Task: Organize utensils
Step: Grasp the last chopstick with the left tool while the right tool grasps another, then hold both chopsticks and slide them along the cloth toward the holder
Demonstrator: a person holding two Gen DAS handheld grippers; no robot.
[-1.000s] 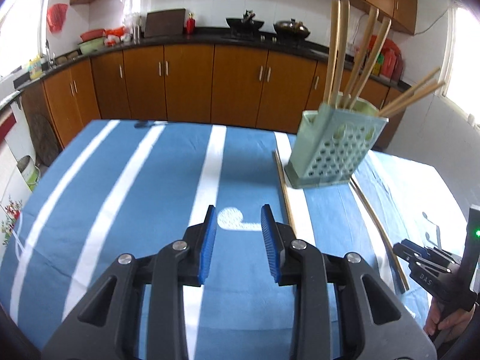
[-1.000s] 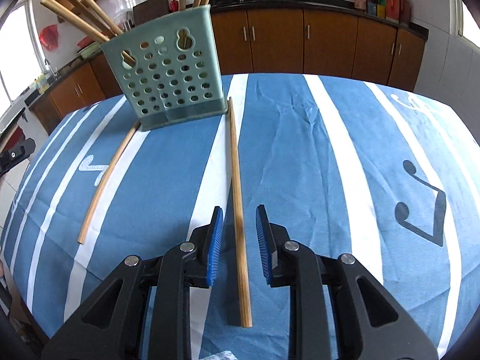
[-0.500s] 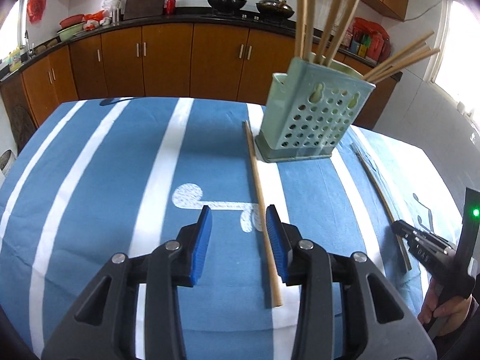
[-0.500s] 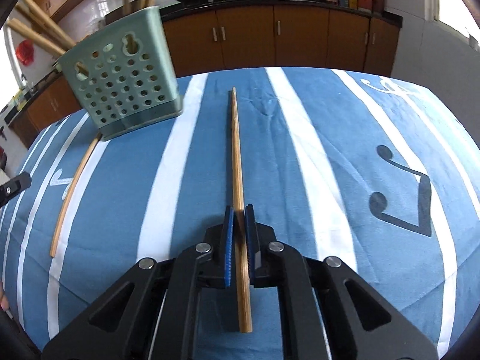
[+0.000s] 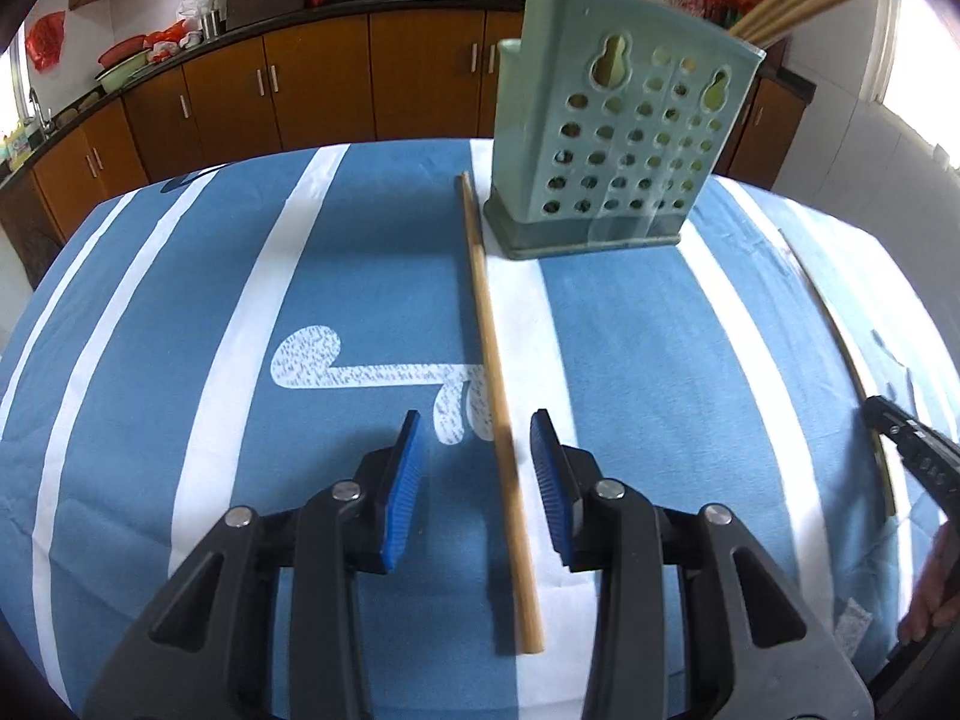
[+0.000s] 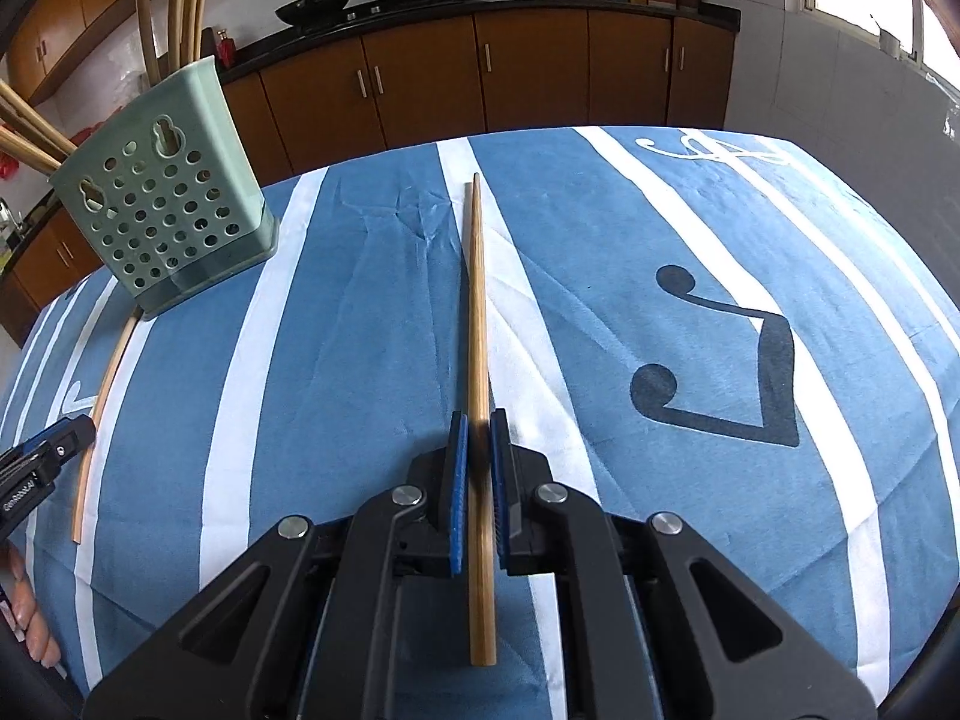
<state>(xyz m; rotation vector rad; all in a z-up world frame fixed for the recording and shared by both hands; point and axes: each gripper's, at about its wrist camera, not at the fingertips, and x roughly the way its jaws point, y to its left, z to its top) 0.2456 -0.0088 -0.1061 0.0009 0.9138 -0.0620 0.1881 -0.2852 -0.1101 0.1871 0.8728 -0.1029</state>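
Right gripper [image 6: 478, 429] is pitched steeply down toward the table, its blue pads pinched tight on a bamboo chopstick [image 6: 478, 300]. The stick runs straight out ahead between the fingers, its far tip reaching toward the back of the striped blue tablecloth [image 6: 600, 276], its butt end poking back beneath the gripper body. A thin shadow line sits just left of the far tip, so whether that end touches the cloth is hard to call.

Up and to the left of this gripper stands the green perforated utensil holder [image 6: 174, 210], several chopsticks rising from its top. Another chopstick [image 6: 102, 402] lies flat on the cloth just below the holder, far left of the tool.

Over on the left gripper [image 5: 475, 468], also angled sharply downward, the jaws have just been narrowing, yet the pads are parted with clear gaps on both sides of the second chopstick [image 5: 495, 384] lying between them. That stick lies flat on the cloth, nearer the right pad, running ahead to finish just left of the utensil holder [image 5: 624, 138].

At the far right edge of the left view, the other gripper's black tip shows on its thin stick, with part of a hand [image 5: 936, 588] below it.
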